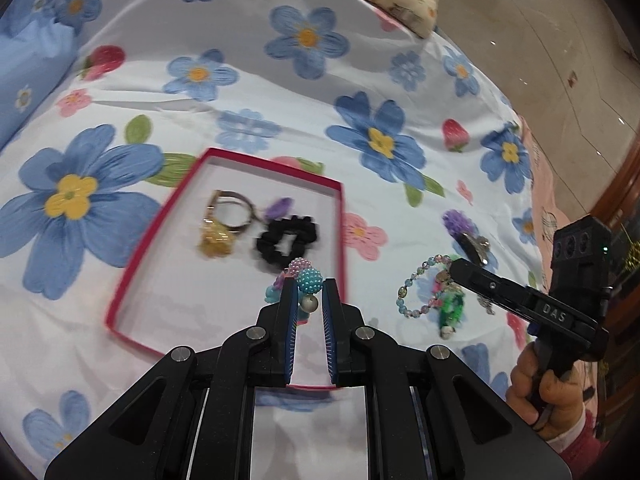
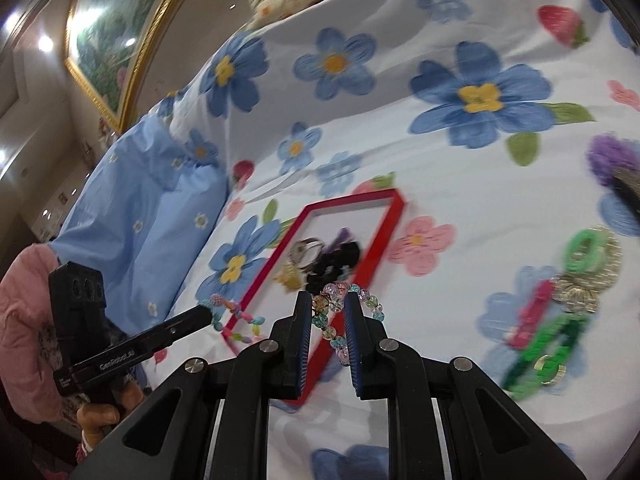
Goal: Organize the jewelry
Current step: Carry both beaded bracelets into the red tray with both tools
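Observation:
My left gripper [image 1: 310, 284] is shut on a colourful bead bracelet [image 1: 308, 280] with a bumpy blue bead, held over the near right corner of the red box [image 1: 272, 167]. In that box lie a gold ring piece [image 1: 218, 232], a black scrunchie [image 1: 286, 240] and a small purple piece [image 1: 280, 206]. My right gripper [image 2: 328, 298] is shut on a crystal bead bracelet [image 2: 332, 320], just right of the red box [image 2: 352, 200]. The left wrist view shows the right gripper [image 1: 454, 266] with that bracelet [image 1: 412, 292] hanging from it. The right wrist view shows the left gripper [image 2: 206, 312] with its bracelet [image 2: 240, 320].
Loose on the flowered bedsheet right of the box are a purple hair clip [image 2: 612, 160], a green clip [image 2: 584, 252], a silver flower piece [image 2: 576, 288], a pink clip [image 2: 532, 312] and a green chain [image 2: 548, 352]. A blue pillow [image 2: 144, 200] lies left. The bed edge [image 1: 528, 184] drops off at right.

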`<state>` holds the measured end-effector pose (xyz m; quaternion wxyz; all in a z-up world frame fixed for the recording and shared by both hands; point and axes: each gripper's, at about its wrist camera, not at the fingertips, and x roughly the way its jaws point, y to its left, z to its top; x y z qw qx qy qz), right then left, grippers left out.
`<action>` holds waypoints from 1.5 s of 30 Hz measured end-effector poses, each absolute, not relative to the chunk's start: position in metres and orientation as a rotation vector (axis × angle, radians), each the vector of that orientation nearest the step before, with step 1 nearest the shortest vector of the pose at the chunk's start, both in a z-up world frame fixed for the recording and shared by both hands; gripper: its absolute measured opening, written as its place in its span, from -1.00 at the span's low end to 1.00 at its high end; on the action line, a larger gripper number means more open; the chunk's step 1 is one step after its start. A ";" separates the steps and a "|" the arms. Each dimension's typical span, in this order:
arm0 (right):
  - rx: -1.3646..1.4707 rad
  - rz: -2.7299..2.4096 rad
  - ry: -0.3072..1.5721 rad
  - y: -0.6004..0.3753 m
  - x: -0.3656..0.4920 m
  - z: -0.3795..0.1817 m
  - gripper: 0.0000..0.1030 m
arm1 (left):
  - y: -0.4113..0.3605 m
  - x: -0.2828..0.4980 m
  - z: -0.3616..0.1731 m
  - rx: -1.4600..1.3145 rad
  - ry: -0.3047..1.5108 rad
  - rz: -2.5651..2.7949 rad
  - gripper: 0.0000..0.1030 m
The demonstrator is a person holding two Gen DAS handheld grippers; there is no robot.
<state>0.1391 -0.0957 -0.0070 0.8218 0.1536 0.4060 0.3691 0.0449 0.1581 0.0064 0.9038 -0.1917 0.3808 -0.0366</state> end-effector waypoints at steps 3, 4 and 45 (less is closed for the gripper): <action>0.308 0.822 0.874 -0.073 0.139 -0.008 -0.68 | 0.171 0.044 0.002 -0.401 0.790 -0.047 -0.80; 0.303 0.831 0.878 -0.067 0.140 -0.008 -0.68 | 0.176 0.045 0.001 -0.401 0.791 -0.038 -0.80; -0.121 0.753 1.065 0.042 0.182 -0.082 -0.67 | 0.211 0.104 -0.088 -0.296 1.005 0.086 -0.76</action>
